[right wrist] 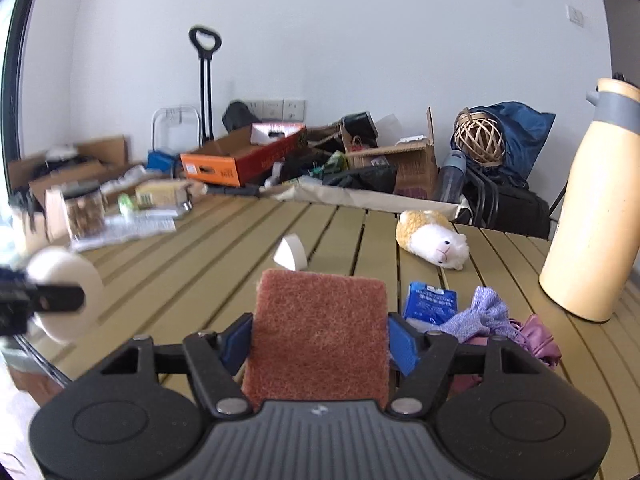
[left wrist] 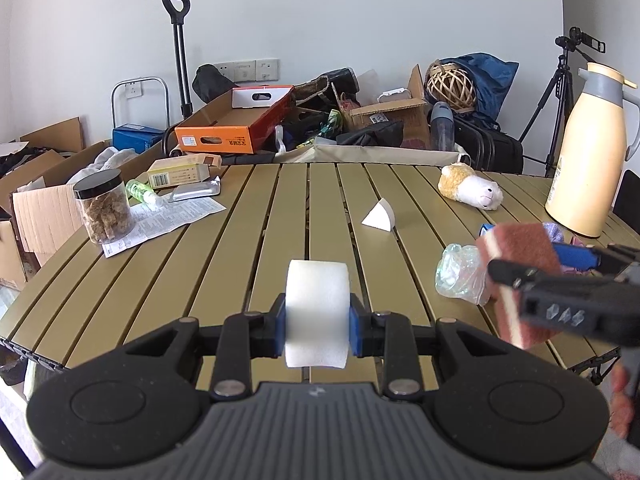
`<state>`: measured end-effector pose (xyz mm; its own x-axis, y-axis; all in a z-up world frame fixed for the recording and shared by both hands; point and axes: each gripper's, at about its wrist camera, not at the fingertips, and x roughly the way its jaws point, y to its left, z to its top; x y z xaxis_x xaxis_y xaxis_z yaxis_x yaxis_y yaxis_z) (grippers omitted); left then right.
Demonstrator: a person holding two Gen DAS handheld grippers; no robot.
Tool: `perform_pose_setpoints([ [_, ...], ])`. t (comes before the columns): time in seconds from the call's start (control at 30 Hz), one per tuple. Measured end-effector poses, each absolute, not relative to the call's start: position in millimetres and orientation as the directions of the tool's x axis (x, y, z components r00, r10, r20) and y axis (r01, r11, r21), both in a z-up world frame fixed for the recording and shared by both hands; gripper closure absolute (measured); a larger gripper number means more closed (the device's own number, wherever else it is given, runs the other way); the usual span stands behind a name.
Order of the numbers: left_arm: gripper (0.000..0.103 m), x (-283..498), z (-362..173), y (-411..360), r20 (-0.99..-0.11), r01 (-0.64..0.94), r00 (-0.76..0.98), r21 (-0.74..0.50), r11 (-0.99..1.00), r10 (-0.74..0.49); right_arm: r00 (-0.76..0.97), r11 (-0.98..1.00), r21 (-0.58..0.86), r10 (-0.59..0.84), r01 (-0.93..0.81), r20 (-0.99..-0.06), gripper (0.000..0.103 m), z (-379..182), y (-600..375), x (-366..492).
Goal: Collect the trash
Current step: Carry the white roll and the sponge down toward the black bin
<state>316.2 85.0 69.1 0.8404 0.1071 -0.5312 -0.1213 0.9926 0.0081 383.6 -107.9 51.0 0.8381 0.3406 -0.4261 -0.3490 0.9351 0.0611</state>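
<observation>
The slatted olive table [left wrist: 240, 240] stands before a white wall and a heap of cartons, with the cream thermos jug [left wrist: 592, 152] at its far right corner as the reference. The left gripper [left wrist: 316, 326] is clamped on a white foam roll [left wrist: 316, 312] above the near edge, far left of the jug, while the right gripper [right wrist: 320, 344] encloses a red scouring sponge [right wrist: 320, 332] nearer the jug, its pads apparently bearing on the sponge sides. Both pieces should travel high and level over the open centre slats, avoiding the crumpled plastic wrap [left wrist: 460, 276], white wedge [left wrist: 380, 216] and plush toy [left wrist: 472, 188] left of the jug.
</observation>
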Motion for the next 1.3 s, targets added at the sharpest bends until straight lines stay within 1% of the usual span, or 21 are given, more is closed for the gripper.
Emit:
perform_pose_setpoints([
  [0.07, 0.074, 315, 70, 85, -0.531, -0.122, 0.841, 0.004, 0.993, 0.105, 0.832, 0.924, 0.136, 0.381, -0.357, -0.403, 0.034, 61, -121, 385],
  [0.13, 0.074, 313, 70, 84, -0.529, -0.12, 0.843, 0.0, 0.993, 0.102, 0.834, 0.918, 0.18, 0.397, -0.355, -0.383, 0.034, 70, -130, 386],
  [0.53, 0.074, 305, 75, 82, -0.517, -0.114, 0.851, -0.006, 0.994, 0.094, 0.817, 0.871, 0.327, 0.47, -0.368, -0.333, 0.034, 98, -151, 388],
  [0.77, 0.074, 299, 79, 84, -0.509, -0.115, 0.856, -0.013, 0.993, 0.092, 0.821, 0.867, 0.317, 0.478, -0.385, -0.311, 0.034, 107, -148, 377],
  [1.03, 0.074, 280, 83, 69, -0.496, -0.083, 0.866, -0.021, 0.996, 0.061, 0.816, 0.873, 0.294, 0.475, -0.39, -0.328, 0.034, 100, -151, 343],
  [1.3, 0.074, 240, 90, 42, -0.479, -0.034, 0.877, -0.023, 0.999, 0.019, 0.821, 0.885, 0.271, 0.457, -0.38, -0.343, 0.034, 94, -168, 290],
])
